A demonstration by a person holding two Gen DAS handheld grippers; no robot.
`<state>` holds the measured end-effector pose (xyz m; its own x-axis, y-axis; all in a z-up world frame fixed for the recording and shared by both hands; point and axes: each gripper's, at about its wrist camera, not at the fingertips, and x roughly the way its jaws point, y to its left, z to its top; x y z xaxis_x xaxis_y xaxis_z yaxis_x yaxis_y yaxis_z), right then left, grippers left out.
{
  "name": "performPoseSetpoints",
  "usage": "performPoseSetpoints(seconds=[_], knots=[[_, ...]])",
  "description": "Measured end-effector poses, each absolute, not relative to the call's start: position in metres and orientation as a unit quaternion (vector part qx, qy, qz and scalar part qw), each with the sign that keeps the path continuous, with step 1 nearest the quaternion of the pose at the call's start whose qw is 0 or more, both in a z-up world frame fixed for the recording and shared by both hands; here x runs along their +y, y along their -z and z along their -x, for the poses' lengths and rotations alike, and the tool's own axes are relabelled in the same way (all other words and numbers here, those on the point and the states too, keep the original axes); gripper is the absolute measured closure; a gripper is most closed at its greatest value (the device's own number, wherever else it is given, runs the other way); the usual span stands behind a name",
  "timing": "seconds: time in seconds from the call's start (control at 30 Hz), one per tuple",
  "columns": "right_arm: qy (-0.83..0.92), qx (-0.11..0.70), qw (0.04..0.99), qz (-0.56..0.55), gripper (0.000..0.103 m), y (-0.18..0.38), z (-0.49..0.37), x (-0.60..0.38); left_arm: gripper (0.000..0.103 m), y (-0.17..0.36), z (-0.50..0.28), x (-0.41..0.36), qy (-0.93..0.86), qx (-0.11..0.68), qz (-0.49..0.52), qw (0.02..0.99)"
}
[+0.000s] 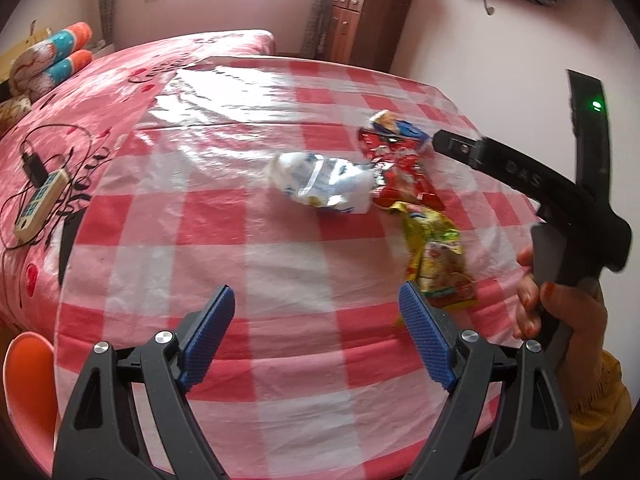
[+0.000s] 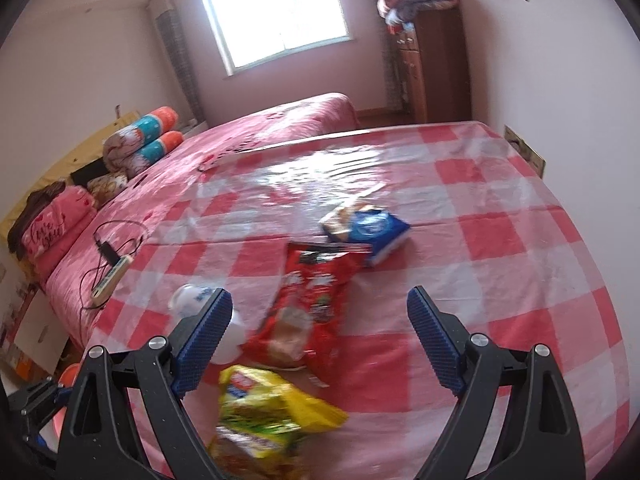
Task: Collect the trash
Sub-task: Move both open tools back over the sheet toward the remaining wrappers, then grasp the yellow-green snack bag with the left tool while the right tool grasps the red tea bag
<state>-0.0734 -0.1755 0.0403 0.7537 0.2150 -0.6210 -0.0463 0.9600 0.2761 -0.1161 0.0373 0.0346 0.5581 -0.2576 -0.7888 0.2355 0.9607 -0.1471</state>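
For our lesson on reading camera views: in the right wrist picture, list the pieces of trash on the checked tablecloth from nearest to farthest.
Yellow snack bag → red snack bag → blue and white packet. The white crumpled wrapper is left out, since the tool's finger partly hides it.

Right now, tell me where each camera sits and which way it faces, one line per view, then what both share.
Left wrist: on the left gripper, above the near table edge, facing across the checked tablecloth toward the white cup; its open fingers, the right gripper's body and the person's right hand show.
Right wrist: on the right gripper, above the wrappers, facing the window; only its own open fingers show.
Shared: cup, red wrapper, yellow wrapper, blue packet, power strip, bed.
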Motion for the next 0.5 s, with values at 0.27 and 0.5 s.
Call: performPoseSetpoints(seconds=[0.27, 0.5], knots=[[-0.043, 0.357, 0.918, -0.166, 0.015, -0.031, 0.065, -0.216, 0.018, -0.032, 0.117, -0.004, 0.191, 0.456, -0.007, 0.869], [-0.051, 0.368, 0.912, -0.174, 0.015, -0.027, 0.061, -0.224, 0.018, -0.023, 0.114, -0.039, 0.219, 0.466, -0.022, 0.857]])
